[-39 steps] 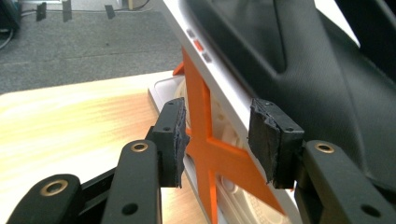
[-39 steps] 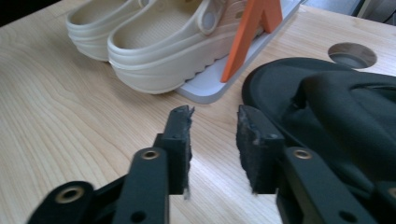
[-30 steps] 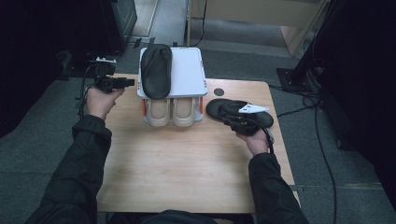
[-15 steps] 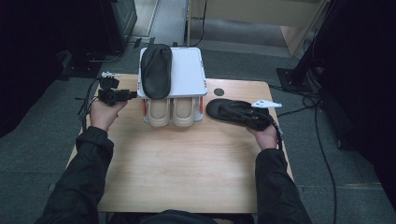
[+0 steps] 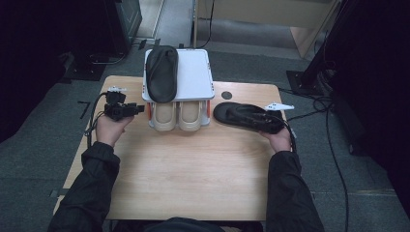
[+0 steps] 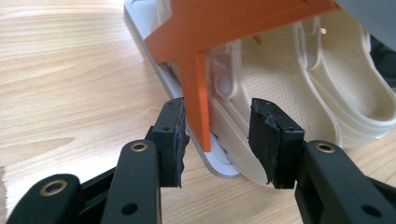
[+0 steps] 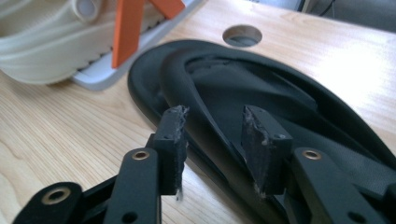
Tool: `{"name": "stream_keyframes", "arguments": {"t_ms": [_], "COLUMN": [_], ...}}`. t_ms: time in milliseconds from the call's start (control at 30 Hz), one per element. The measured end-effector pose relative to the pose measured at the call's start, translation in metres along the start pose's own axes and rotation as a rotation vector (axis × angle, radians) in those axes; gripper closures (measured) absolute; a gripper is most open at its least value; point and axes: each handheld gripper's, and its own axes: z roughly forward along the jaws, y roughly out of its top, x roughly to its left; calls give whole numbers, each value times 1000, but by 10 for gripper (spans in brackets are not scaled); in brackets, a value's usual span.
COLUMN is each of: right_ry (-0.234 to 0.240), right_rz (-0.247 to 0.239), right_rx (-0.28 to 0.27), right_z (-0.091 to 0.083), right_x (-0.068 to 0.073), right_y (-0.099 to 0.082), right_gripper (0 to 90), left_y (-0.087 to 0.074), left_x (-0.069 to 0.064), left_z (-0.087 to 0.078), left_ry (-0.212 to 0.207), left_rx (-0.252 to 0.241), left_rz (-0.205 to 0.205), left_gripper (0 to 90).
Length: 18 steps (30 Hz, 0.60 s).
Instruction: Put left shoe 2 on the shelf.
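Observation:
A black flip-flop (image 5: 244,116) lies flat on the wooden table, right of a small two-tier shoe rack (image 5: 193,79). My right gripper (image 7: 212,114) is open, its jaws standing on either side of the flip-flop's strap (image 7: 187,100) at the heel end (image 5: 269,126). A second black slipper (image 5: 162,72) rests on the rack's white top shelf, left half. A beige pair (image 5: 180,115) fills the lower tier. My left gripper (image 6: 217,105) is open and holds nothing, close to the rack's orange front leg (image 6: 196,100) and the near beige slipper (image 6: 261,60); in the high view it (image 5: 140,108) is just left of the rack.
A round cable hole (image 5: 226,95) sits in the table (image 5: 193,169) behind the flip-flop. The right half of the top shelf (image 5: 196,72) is bare. Cables trail off both table sides onto the grey floor. Dark equipment stands at far left and right.
The right hand has lowered the black flip-flop from the air onto the table, and the jaws now stand apart around its strap. The left gripper has drawn back slightly beside the rack.

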Motion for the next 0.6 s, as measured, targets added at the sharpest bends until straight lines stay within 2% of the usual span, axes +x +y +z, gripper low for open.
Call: {"name": "stream_keyframes", "arguments": {"t_ms": [100,167,200,267,333,433,500,600], "right_ry": [5,2,0,-11,-19,-21,-24,-27], "right_rz": [-5,-21,-20,-38,-40,-46,-51,-49], "right_rx": [21,27,30,24,29,23,27,38], "right_z": [5,8,8,11,13,15,14,14], "right_x": [-2,-2,-1,-1,-1,-2,-1,1], "right_y": [-3,-5,-5,-5,-7,-7,-7,-6], "right_gripper": [595,590,590,602,614,620,646,734], "left_y": [-5,-7,-9,-11,-14,-16,-18,-20], "left_x": [-2,-4,-4,-3,-5,-5,-5,-4], "left_z": [-2,-2,-3,-4,-6,-7,-7,-8], "left_ry": [-10,1,-2,-17,-35,-36,-34,-37], "left_rx": [0,6,-1,-16,-36,-28,-24,-32], "left_rz": [8,24,19,13,25,37,38,34], "left_gripper": [559,554,554,553,551,551,548,548]}}
